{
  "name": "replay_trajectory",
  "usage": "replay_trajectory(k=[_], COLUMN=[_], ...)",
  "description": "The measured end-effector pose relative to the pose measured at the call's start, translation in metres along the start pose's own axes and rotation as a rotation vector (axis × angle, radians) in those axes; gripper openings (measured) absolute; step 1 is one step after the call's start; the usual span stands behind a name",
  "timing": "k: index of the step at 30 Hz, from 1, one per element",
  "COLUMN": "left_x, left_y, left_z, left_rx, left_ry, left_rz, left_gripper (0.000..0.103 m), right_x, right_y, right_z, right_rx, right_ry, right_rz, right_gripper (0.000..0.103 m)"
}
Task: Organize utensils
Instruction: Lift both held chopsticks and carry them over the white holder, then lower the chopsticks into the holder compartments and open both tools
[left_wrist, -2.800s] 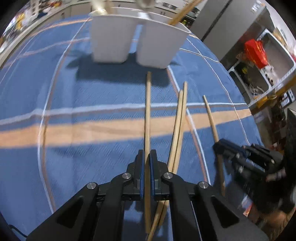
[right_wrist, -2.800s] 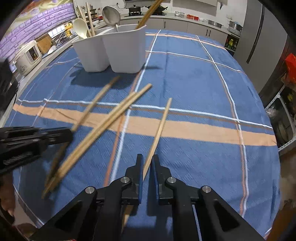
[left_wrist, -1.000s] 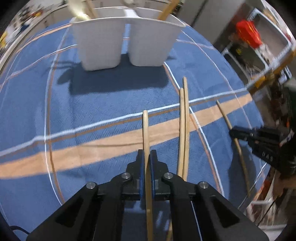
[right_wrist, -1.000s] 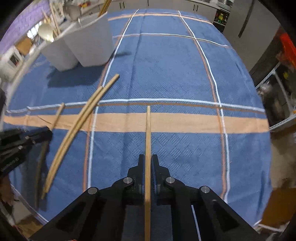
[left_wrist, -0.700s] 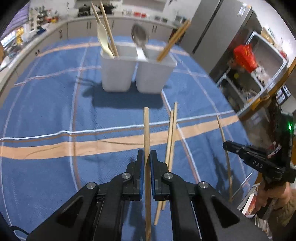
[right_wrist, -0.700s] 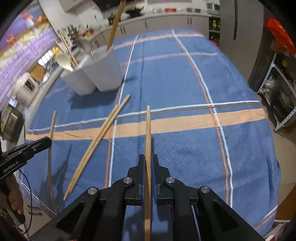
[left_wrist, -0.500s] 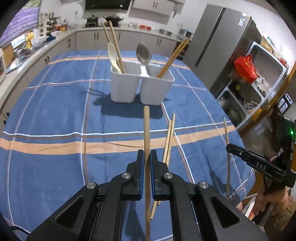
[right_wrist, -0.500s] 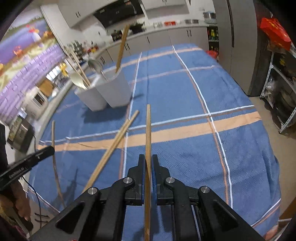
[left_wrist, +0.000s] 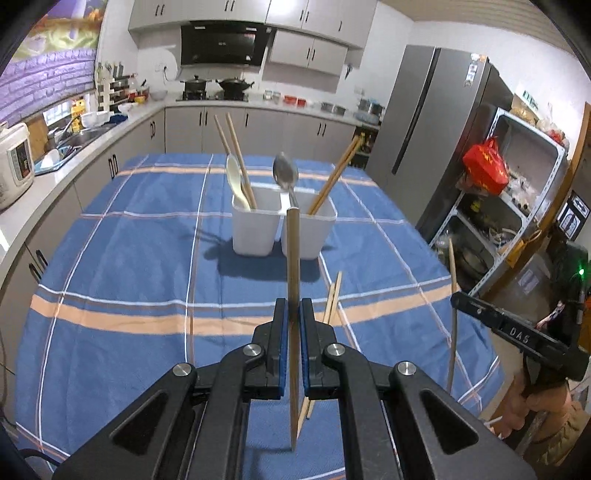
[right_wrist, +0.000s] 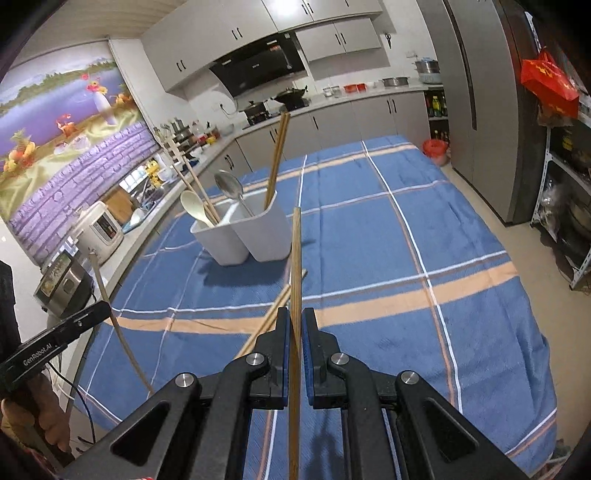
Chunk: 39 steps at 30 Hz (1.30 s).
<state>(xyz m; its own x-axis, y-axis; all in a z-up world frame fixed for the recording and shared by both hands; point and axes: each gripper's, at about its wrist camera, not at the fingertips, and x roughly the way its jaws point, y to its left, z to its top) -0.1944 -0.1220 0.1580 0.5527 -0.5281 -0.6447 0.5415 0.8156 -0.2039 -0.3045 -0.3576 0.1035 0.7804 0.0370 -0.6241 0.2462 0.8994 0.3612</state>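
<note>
My left gripper (left_wrist: 291, 314) is shut on a wooden chopstick (left_wrist: 293, 258) and holds it high above the table, pointing at the white two-part utensil holder (left_wrist: 282, 230). My right gripper (right_wrist: 294, 325) is shut on another wooden chopstick (right_wrist: 295, 266), also lifted; it shows at the right of the left wrist view (left_wrist: 452, 314). The holder (right_wrist: 243, 236) contains chopsticks, a cream spoon (left_wrist: 236, 184) and a metal spoon (left_wrist: 285, 175). Two chopsticks (left_wrist: 332, 299) lie together on the blue cloth in front of the holder.
The table has a blue plaid cloth (left_wrist: 129, 258). A kitchen counter with a rice cooker (right_wrist: 99, 230) runs along the left. A grey fridge (left_wrist: 436, 140) and a metal shelf (left_wrist: 517, 206) stand to the right.
Both grippers have risen well above the table, each carrying its chopstick. The holder and the two chopsticks on the cloth now look farther away.
</note>
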Motion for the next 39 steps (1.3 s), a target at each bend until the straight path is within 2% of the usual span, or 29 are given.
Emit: replay_trajectory(k=[13, 22, 23, 25, 30, 32, 39], left_x=[-0.011, -0.013, -0.011, -0.005, 0.024, 0.048, 0.095], left_y=[0.015, 0.036, 0.038, 0.040, 0.040, 0.041, 0.059], left_z=[0.053, 0.120, 0.128, 0.146, 0.184, 0.194, 0.197], left_rx=[-0.040, -0.057, -0.055, -0.046, -0.016, -0.015, -0.047], left_ry=[-0.095, -0.189, -0.197, -0.215, -0.243, -0.222, -0.161], left_rz=[-0.049, -0.111, -0.114, -0.109, -0.090, -0.077, -0.097], left_gripper=[0.005, 0.005, 0.000, 0.000, 0.000, 0.000, 0.000], right_x=[0.007, 0.033, 0.036, 0.042, 0.066, 0.084, 0.152], right_y=[0.012, 0.034, 0.039, 0.048, 0.067, 0.076, 0.084], right_z=[0.049, 0.121, 0.132, 0.155, 0.200, 0.213, 0.221], right_rx=[0.014, 0.022, 0.020, 0.012, 0.013, -0.014, -0.084], right_ry=[-0.086, -0.152, -0.168, -0.211, -0.296, -0.316, -0.309], right_rz=[0.075, 0.155, 0.161, 0.165, 0.141, 0.095, -0.056], right_gripper=[0.007, 0.007, 0.007, 0.007, 0.007, 0.007, 0.007])
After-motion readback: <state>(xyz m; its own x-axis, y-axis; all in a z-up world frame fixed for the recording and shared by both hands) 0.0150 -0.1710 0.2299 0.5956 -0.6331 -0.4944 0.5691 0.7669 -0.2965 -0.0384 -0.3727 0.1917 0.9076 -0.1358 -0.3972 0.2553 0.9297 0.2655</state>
